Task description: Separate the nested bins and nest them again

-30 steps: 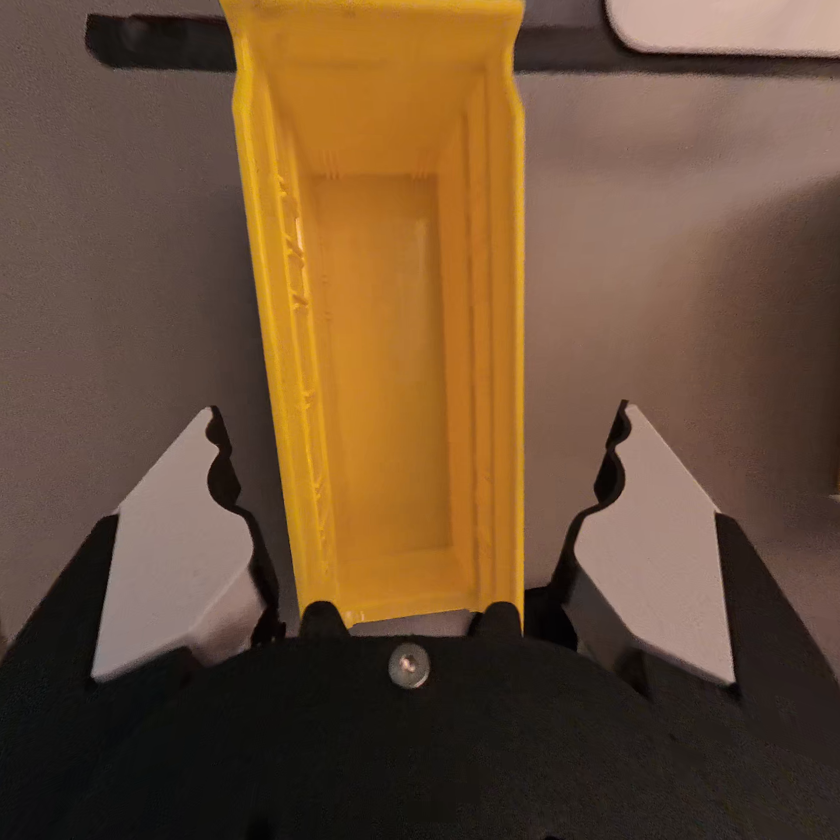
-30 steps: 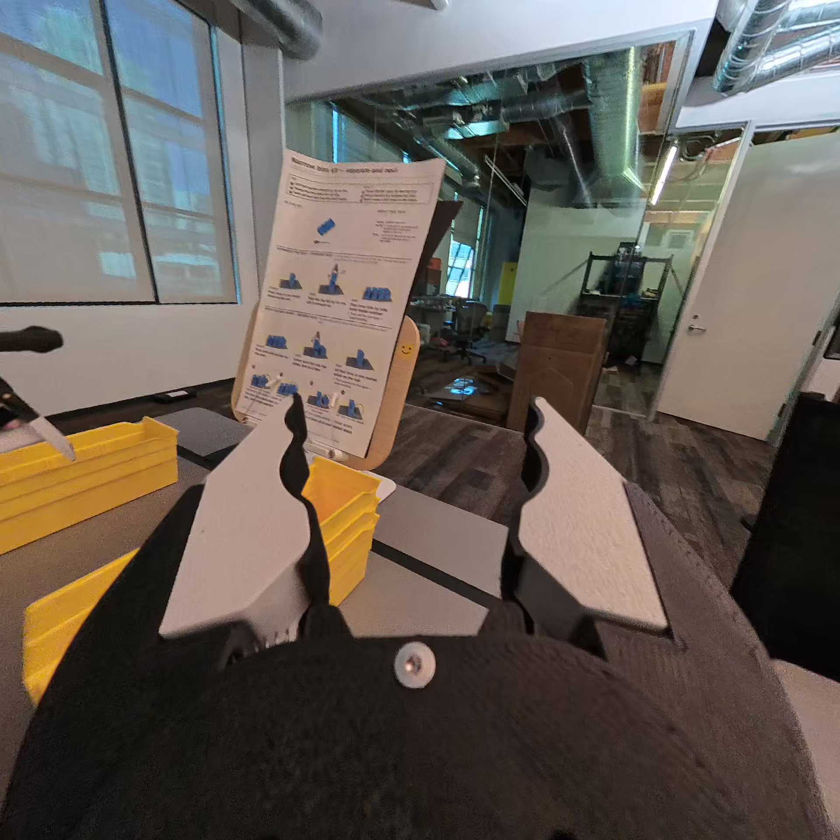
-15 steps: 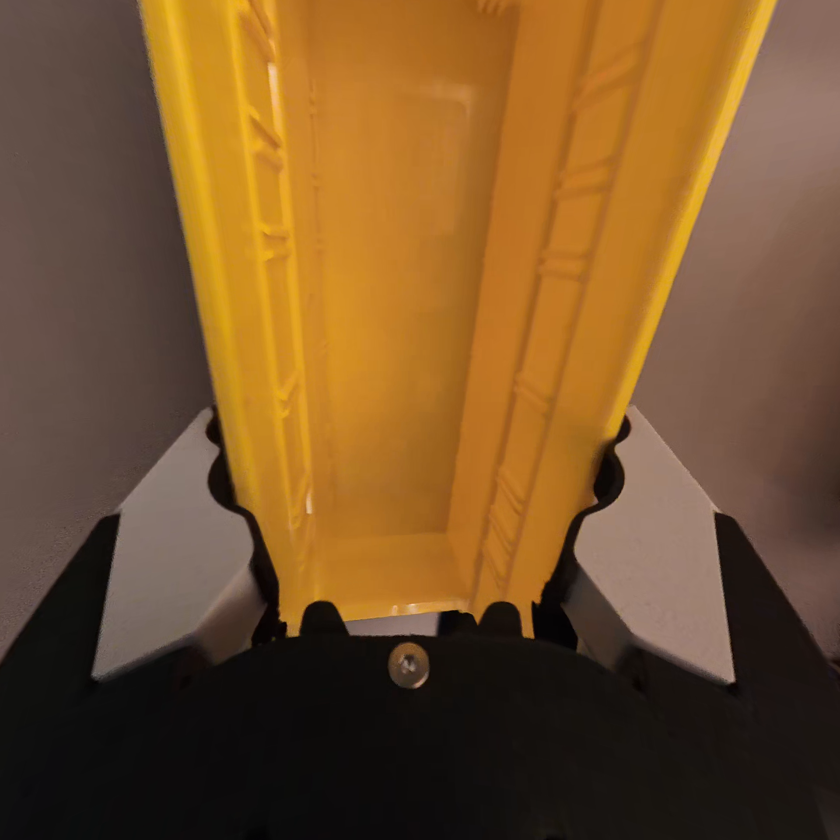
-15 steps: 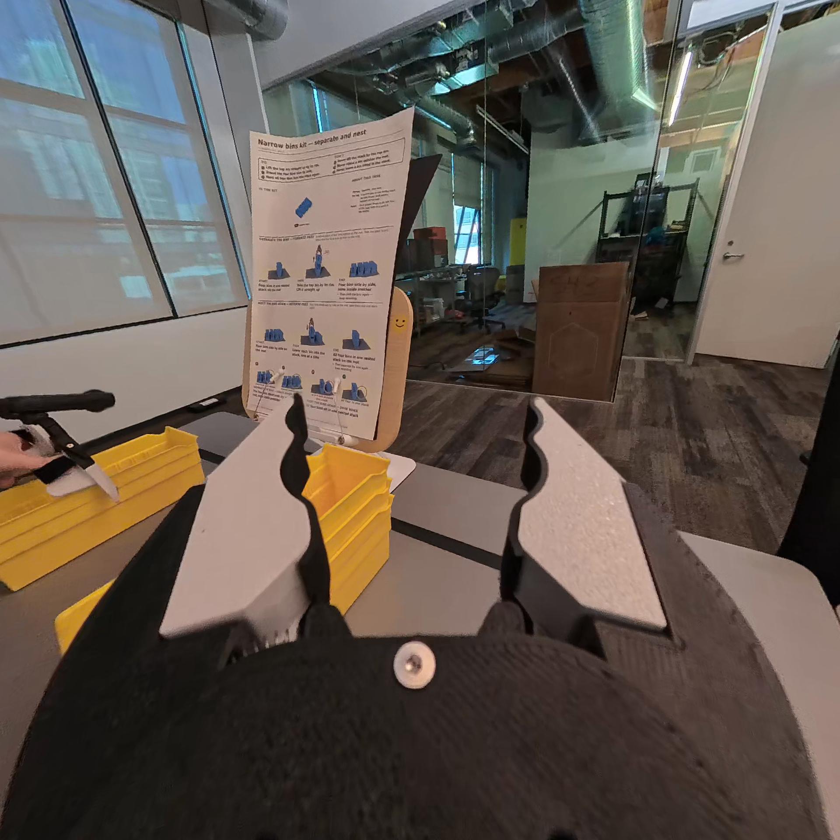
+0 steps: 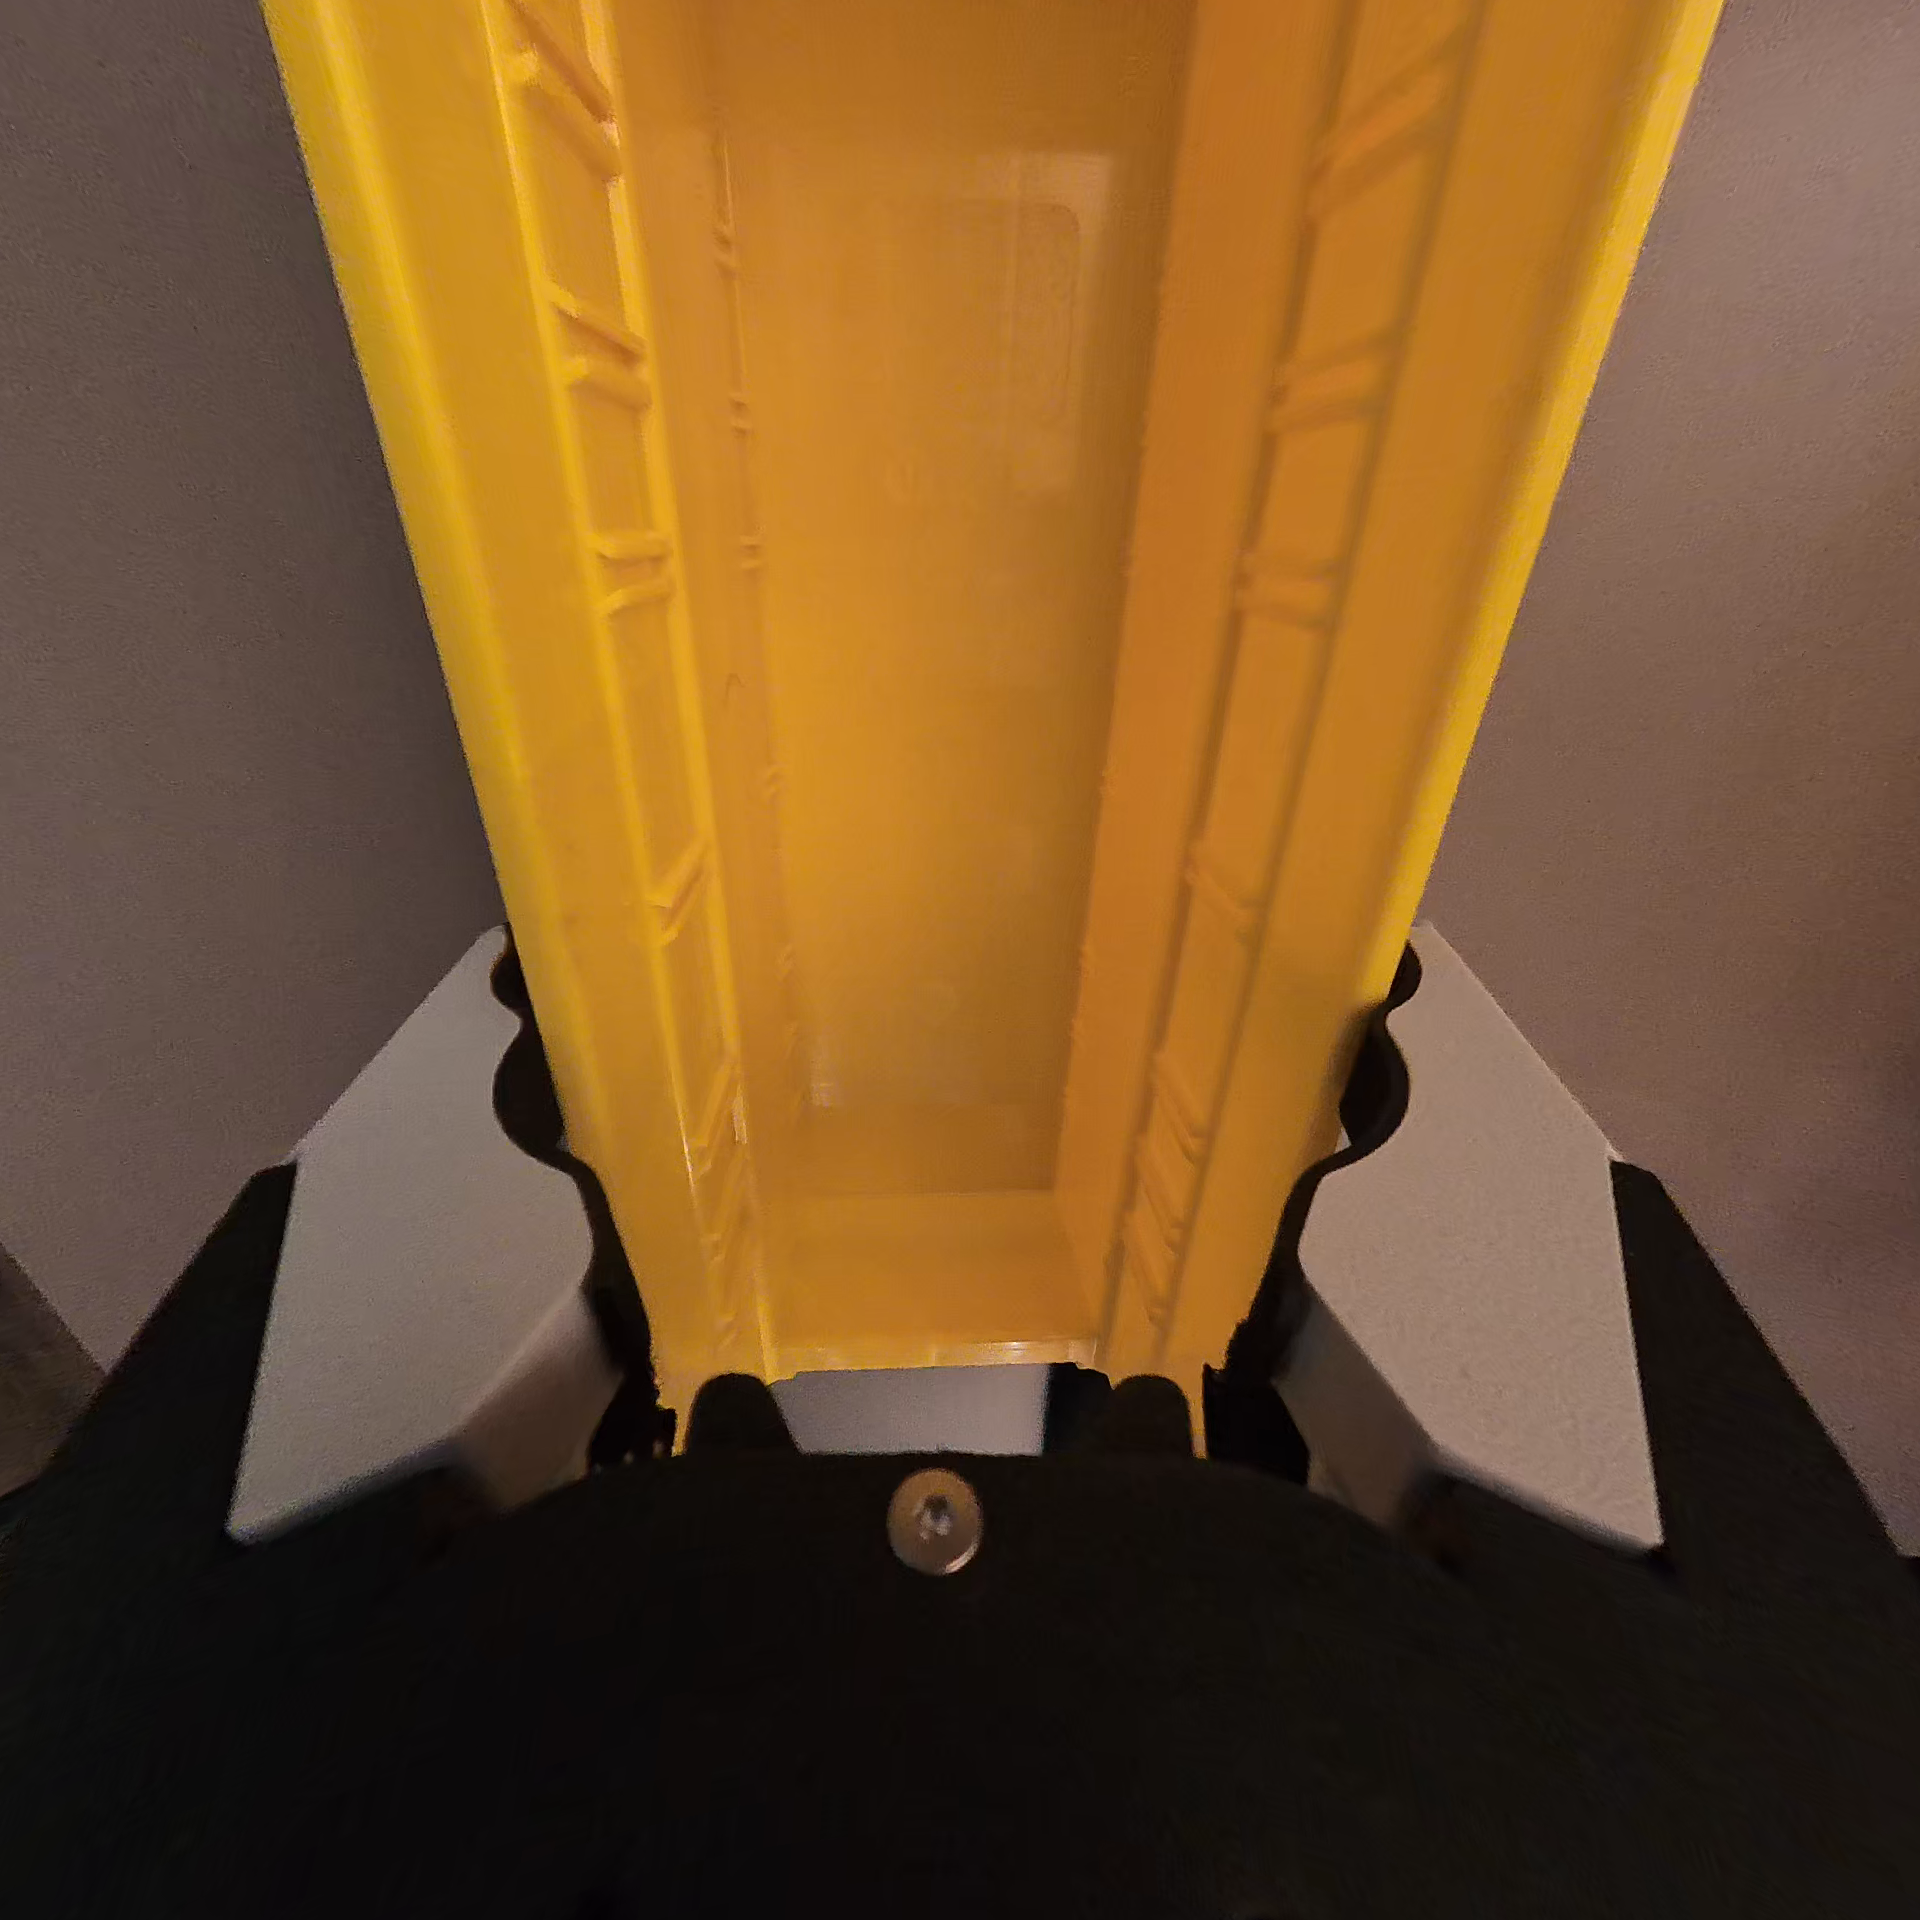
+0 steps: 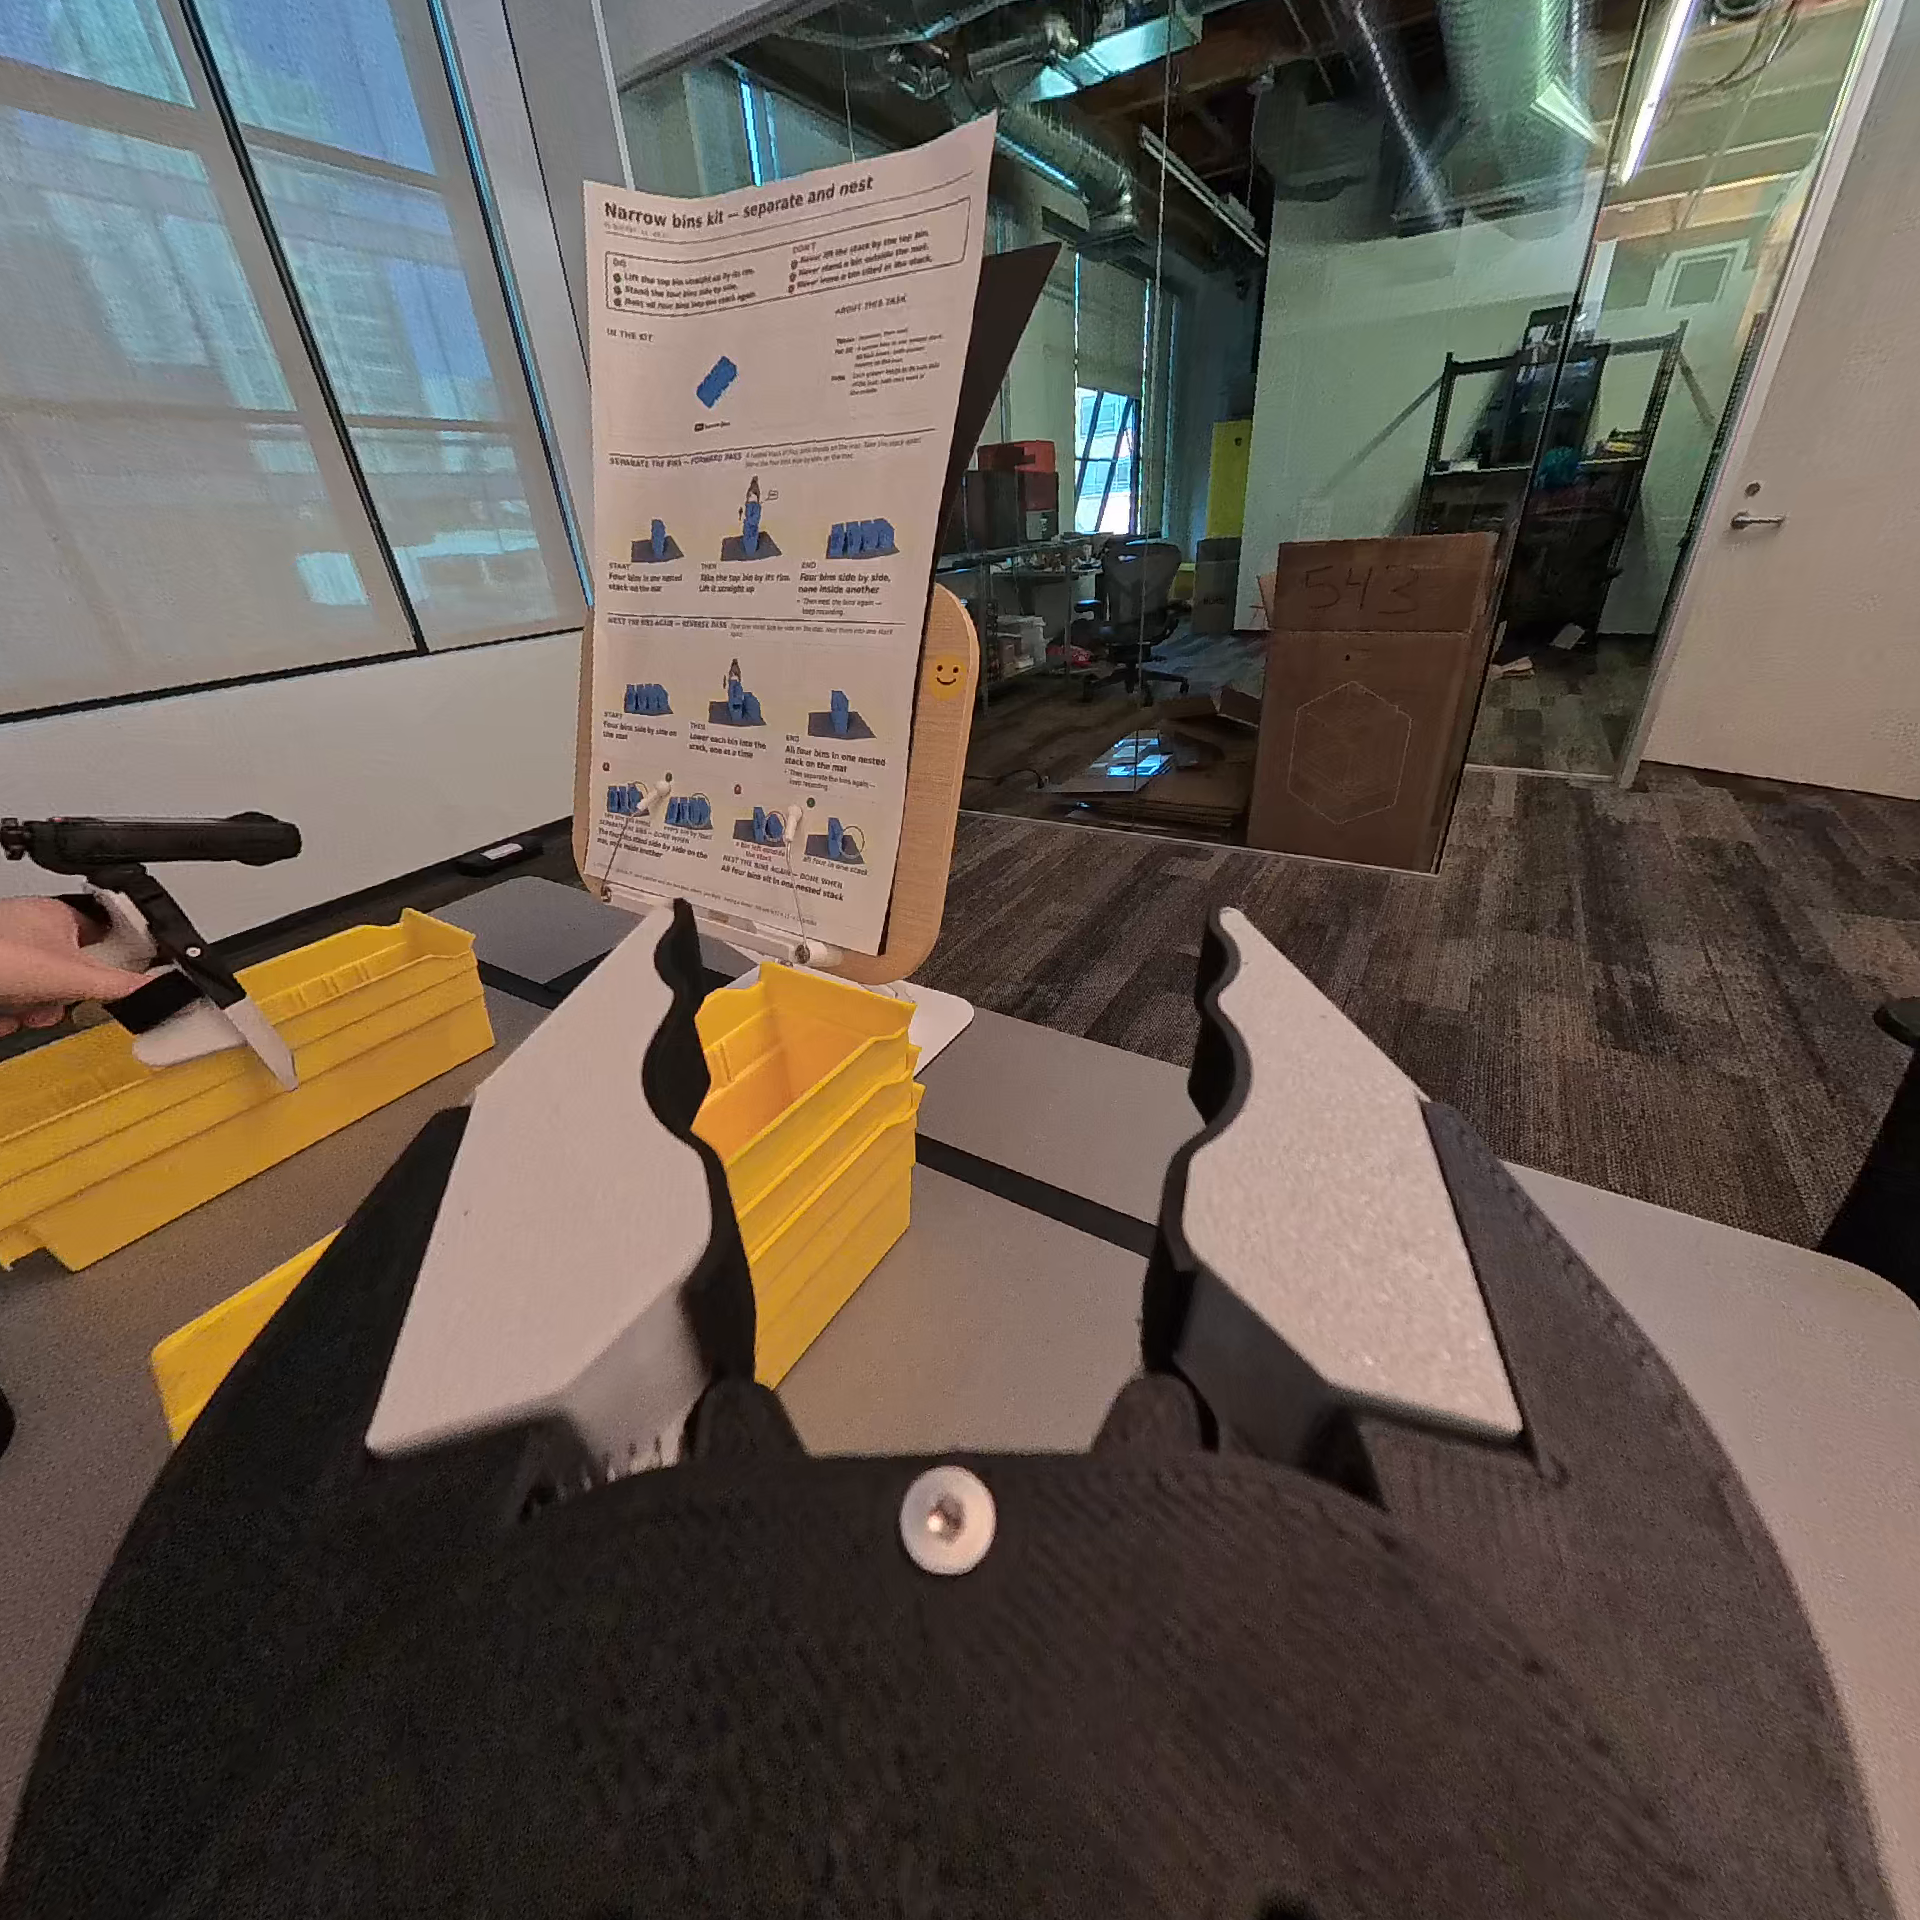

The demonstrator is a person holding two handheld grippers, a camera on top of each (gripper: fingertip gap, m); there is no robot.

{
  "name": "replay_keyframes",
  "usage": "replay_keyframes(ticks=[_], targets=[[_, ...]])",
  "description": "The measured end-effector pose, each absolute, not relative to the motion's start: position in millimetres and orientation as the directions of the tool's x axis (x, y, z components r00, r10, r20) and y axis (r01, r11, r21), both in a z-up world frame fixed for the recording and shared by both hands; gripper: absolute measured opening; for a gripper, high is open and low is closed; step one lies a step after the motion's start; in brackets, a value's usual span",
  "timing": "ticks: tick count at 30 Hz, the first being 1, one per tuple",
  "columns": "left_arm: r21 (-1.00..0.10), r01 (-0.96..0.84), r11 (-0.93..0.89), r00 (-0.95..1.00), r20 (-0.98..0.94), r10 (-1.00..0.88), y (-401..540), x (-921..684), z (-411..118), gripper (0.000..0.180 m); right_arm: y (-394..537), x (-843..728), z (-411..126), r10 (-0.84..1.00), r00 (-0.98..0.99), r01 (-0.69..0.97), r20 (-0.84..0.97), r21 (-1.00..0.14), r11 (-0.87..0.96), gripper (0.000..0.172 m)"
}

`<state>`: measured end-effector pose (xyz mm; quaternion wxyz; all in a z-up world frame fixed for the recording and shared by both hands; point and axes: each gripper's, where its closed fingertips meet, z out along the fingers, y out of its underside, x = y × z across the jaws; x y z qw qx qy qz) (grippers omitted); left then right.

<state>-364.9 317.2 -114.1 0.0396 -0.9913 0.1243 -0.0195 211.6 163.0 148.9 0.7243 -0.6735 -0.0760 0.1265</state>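
Observation:
In the left wrist view I look down into a long yellow bin [image 5: 935, 623] lying on the grey table [image 5: 208, 623]. My left gripper [image 5: 951, 945] is open wide and straddles the bin's near end, one finger [image 5: 416, 1195] outside each long wall. The rim hides the pads' inner faces, and I see no squeeze. The right wrist view shows this gripper [image 6: 208, 1018] low over a nested yellow stack [image 6: 343, 1039] at the left. My right gripper [image 6: 940, 925] is open and empty above the table. A second nested yellow stack [image 6: 821, 1122] lies just behind its left finger [image 6: 582, 1195].
An instruction sheet on a wooden stand [image 6: 769, 540] stands at the table's far edge [image 6: 1039, 1143]. A person's hand [image 6: 42, 966] holds the left gripper. A cardboard box [image 6: 1361, 707] and carpeted floor lie beyond the table, to the right.
My left gripper came down over the yellow bin, which now fills the gap between its fingers; the fingers drew in slightly. The right gripper's view swung a little; its fingers stayed open.

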Motion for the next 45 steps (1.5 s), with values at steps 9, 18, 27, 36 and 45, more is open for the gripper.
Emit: replay_keyframes(ticks=[9, 18, 27, 36, 45], targets=[[-0.082, -0.279, -0.957, 0.959, -0.085, -0.272, 319, -368, -103, 0.133, 167, 208, 144, 0.283, 0.958, -0.062, -0.049, -0.997, 0.036, 0.095], [-0.097, -0.252, -0.963, 0.967, -0.051, -0.248, 319, -367, -107, 0.141, 168, 206, 141, 0.290, 0.956, -0.060, -0.051, -0.998, 0.019, 0.095], [-0.115, -0.258, -0.959, 0.966, -0.063, -0.252, 318, -367, -106, 0.132, 166, 209, 141, 0.298, 0.952, -0.080, -0.072, -0.997, 0.016, 0.095], [-0.072, -0.286, -0.956, 0.957, -0.071, -0.281, 309, -372, -103, 0.115, 167, 206, 140, 0.310, 0.948, -0.082, -0.076, -0.997, 0.007, 0.094], [-0.023, -0.311, -0.950, 0.945, -0.109, -0.307, 298, -378, -80, 0.111, 171, 204, 134, 0.314, 0.947, -0.071, -0.072, -0.997, -0.017, 0.094]])
